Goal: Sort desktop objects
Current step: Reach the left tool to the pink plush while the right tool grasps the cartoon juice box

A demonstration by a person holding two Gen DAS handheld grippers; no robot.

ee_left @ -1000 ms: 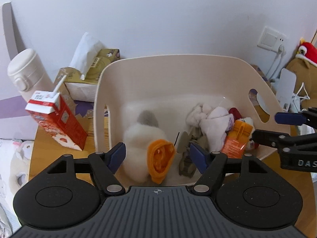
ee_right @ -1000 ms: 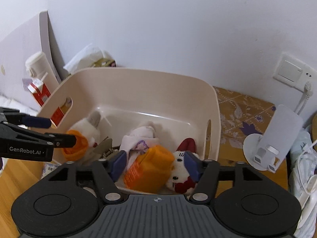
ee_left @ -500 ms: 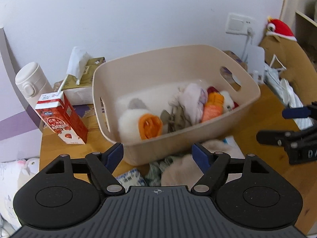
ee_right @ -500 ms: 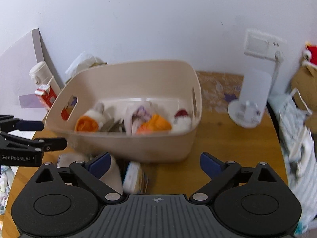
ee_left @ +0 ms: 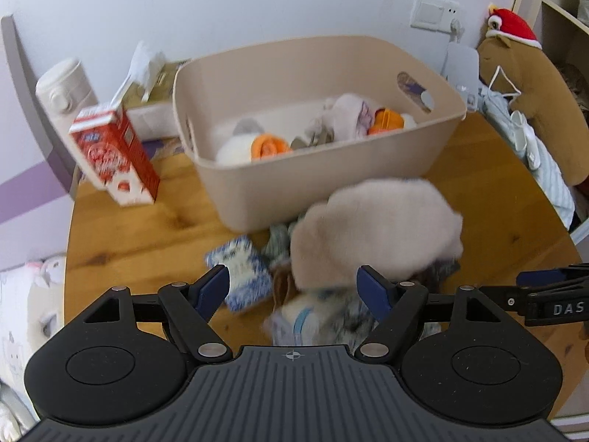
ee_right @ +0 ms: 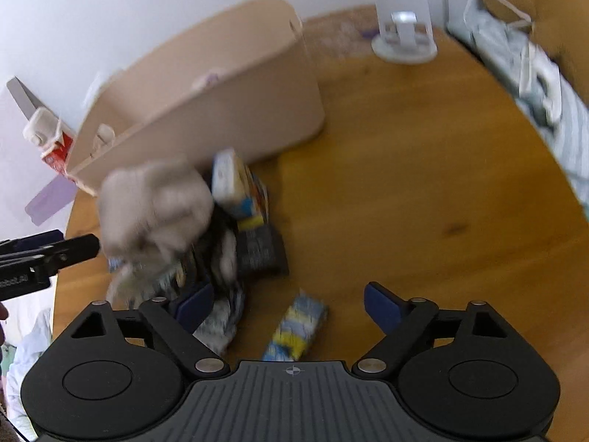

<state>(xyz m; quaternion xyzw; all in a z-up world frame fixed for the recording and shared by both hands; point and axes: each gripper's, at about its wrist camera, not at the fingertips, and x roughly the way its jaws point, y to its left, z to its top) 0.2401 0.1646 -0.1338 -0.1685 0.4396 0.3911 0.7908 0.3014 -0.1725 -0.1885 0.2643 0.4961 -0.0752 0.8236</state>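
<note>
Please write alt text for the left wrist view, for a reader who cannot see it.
An open left hand-held gripper hovers over a heap of soft items on a wooden table, before a beige bin holding toys. A red carton stands left.

Bin at the back of the bench, loose pile in front of it.

The bin point(ee_left: 257, 191) sits toward the wall on the bench point(ee_left: 147, 228), with a plush toy point(ee_left: 254, 147), a bundle of cloth point(ee_left: 346, 114) and a bottle point(ee_left: 386, 121) lying inside it. Left of the bin stands a carton point(ee_left: 114, 154), and behind that a flask point(ee_left: 64, 88) and a tissue box point(ee_left: 154, 88). Right behind the bin, a stand point(ee_right: 403, 37) rises by the wall. Just before the bin lies a heap: a fluffy cloth point(ee_left: 375, 232) on top of packets point(ee_left: 239, 265) and other cloth. One small packet point(ee_right: 296, 328) lies apart, nearer, right of the heap. Clothing point(ee_left: 533, 154) drapes off the bench's right edge.
</note>
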